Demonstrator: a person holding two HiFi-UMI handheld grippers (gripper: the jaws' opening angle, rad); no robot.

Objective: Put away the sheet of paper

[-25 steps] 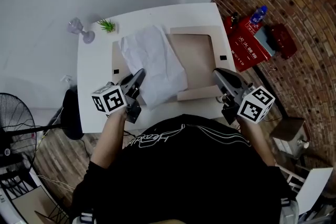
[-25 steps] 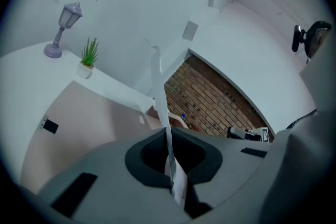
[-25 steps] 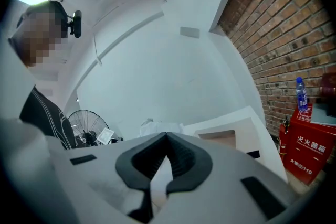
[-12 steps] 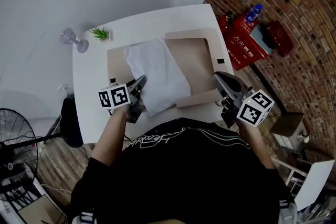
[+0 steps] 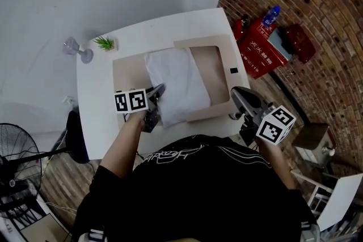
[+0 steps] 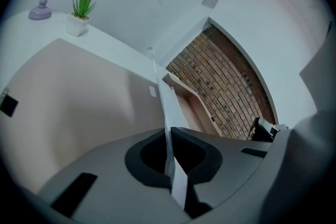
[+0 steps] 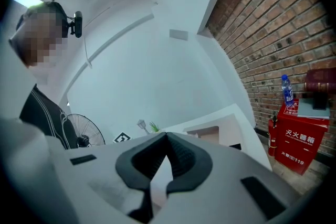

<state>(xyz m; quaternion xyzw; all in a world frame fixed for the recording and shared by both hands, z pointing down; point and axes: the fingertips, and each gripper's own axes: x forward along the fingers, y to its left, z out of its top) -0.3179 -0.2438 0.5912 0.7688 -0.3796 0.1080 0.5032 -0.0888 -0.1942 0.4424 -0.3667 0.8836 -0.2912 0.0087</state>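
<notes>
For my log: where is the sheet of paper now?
Head view: the sheet of paper is over the beige folder, its near-left edge in the left gripper.

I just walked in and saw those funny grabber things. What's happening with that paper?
A person stands at a white table with a grabber in each hand. The left gripper is clamped on the near edge of a white sheet of paper, which lies over an open tan folder. The right gripper is shut with nothing in it, near the folder's right corner. The paper isn't tucked away yet.
</notes>
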